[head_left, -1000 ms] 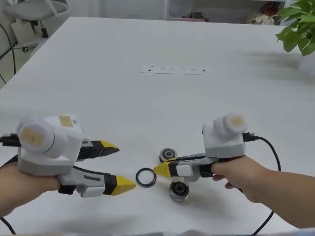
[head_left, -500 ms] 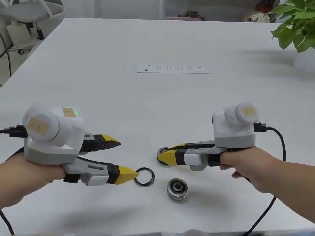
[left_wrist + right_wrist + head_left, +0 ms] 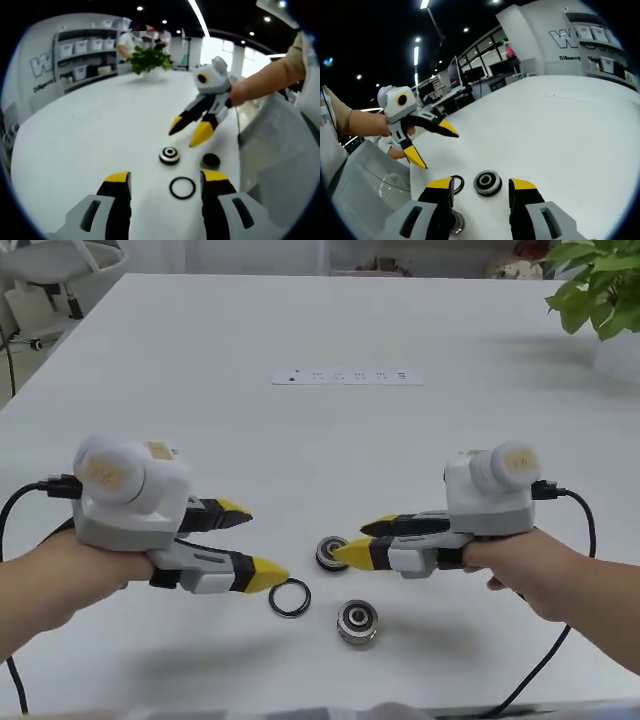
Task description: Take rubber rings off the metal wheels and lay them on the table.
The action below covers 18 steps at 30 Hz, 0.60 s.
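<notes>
Pulled back from the rubber ring (image 3: 289, 597) is the right gripper (image 3: 362, 540), jaws spread and empty, like the left gripper (image 3: 258, 543). The ring is laid on the table (image 3: 300, 440) beside two metal wheels (image 3: 357, 622).

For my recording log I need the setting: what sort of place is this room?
Probably an open office or lab workspace: a large white table with a flat white power strip, wall shelves of white storage boxes, and dark computer monitors on desks behind.
</notes>
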Motion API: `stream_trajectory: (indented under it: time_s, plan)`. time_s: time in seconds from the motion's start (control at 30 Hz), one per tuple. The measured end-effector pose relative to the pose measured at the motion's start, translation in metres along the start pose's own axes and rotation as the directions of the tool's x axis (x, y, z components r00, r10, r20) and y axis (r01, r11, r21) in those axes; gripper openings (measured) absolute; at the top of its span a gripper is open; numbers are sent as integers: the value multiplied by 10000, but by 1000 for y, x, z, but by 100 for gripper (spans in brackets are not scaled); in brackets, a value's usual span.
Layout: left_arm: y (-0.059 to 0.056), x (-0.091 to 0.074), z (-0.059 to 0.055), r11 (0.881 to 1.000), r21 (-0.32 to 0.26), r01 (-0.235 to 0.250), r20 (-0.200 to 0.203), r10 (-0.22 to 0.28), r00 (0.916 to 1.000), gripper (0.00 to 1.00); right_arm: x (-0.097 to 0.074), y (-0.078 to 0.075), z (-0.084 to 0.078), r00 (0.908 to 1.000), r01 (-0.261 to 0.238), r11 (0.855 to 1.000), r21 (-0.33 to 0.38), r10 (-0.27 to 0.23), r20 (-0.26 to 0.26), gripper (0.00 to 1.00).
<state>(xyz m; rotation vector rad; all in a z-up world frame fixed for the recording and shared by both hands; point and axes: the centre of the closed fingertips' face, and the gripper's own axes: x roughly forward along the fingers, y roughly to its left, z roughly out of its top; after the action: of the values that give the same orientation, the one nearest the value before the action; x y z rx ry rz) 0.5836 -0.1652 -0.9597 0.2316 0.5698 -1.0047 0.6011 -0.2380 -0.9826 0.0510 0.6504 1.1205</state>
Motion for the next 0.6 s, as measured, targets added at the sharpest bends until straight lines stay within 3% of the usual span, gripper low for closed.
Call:
stream_trajectory:
  time_s: [0.6]
  plan:
    - [0,25,1,9998,-53,181,-169,-182,9997,51,8,-9,-21,9975,154,9884,-1510,-255,-655,35]
